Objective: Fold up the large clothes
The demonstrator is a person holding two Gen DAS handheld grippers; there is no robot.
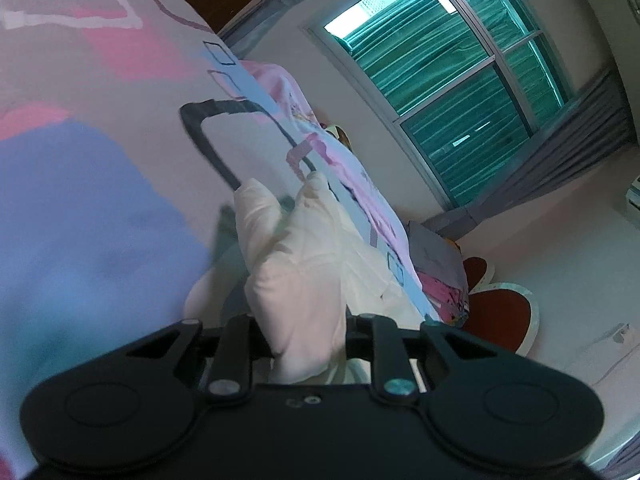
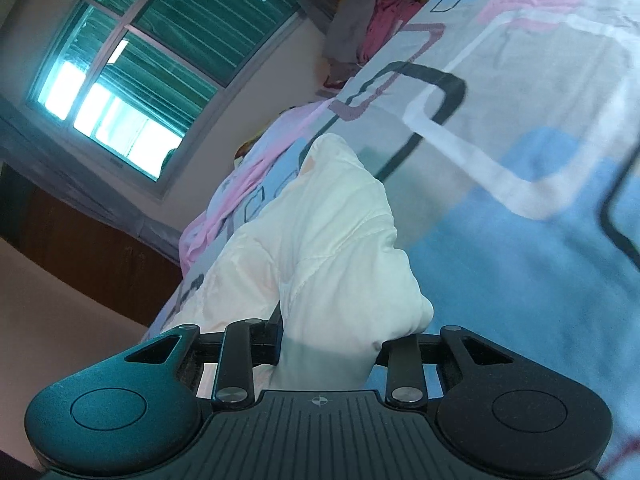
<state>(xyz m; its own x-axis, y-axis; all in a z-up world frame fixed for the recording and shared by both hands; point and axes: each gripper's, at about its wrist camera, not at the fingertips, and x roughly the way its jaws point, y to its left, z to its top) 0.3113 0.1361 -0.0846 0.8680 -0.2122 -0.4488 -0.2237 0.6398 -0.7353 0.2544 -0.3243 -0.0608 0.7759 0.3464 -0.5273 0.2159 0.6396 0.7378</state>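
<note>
A white garment (image 1: 304,280) is bunched up between the jaws of my left gripper (image 1: 276,216), which is shut on it; the cloth drapes over the fingers and hides most of them. It hangs a little above the patterned bed sheet (image 1: 100,160). In the right wrist view another part of the same white garment (image 2: 340,240) is gathered in my right gripper (image 2: 340,160), also shut on the cloth. The fabric covers those fingers too, and only a blurred grey tip shows on the right side. Both views are tilted.
The bed sheet (image 2: 520,120) has pink, blue and black squares. A pile of grey and pink clothes (image 2: 372,24) lies at the bed's far end, with a pink quilt (image 2: 240,184) along the edge. A window (image 1: 452,80) with grey curtains stands behind. A red-and-white floor mat (image 1: 500,312) lies beside the bed.
</note>
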